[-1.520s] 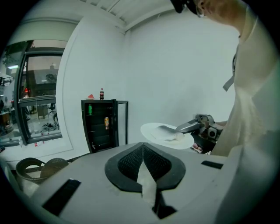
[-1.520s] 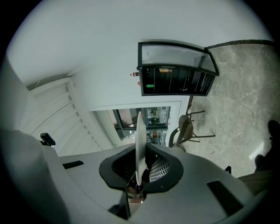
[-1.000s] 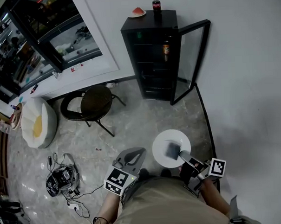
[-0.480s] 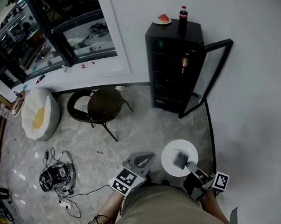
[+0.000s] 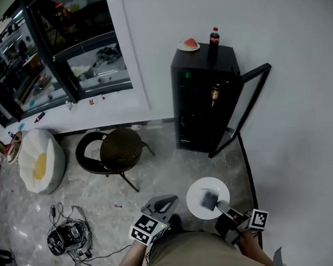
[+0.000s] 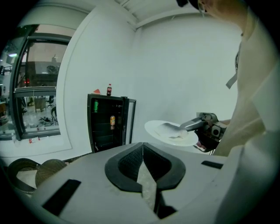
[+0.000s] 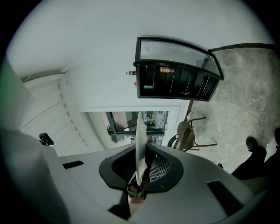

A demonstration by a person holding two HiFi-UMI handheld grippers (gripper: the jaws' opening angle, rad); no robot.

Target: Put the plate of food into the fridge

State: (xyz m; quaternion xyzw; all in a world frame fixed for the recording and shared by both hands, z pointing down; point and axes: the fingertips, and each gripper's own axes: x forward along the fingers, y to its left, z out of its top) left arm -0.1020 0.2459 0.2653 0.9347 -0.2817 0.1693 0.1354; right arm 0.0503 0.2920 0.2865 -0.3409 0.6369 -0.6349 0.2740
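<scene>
A white plate (image 5: 201, 194) with a grey piece of food (image 5: 208, 198) is held level by its near rim in my right gripper (image 5: 225, 208), which is shut on it. In the right gripper view the plate (image 7: 140, 144) shows edge-on between the jaws. My left gripper (image 5: 158, 204) is shut with nothing in it, low at the left of the plate. The black fridge (image 5: 202, 98) stands ahead against the wall, its glass door (image 5: 243, 107) swung open to the right. From the left gripper view, the plate (image 6: 162, 131) and the fridge (image 6: 105, 122) both show.
On the fridge top stand a cola bottle (image 5: 213, 38) and a plate with a watermelon slice (image 5: 189, 45). A bottle (image 5: 214, 93) sits on a fridge shelf. A round chair (image 5: 116, 149) stands left of the fridge. Cables (image 5: 66, 236) and a white beanbag (image 5: 40, 160) lie on the floor at left.
The view has shifted: the fridge now stands a little lower and left in frame. The plate stays held in the right gripper; both grippers sit slightly lower.
</scene>
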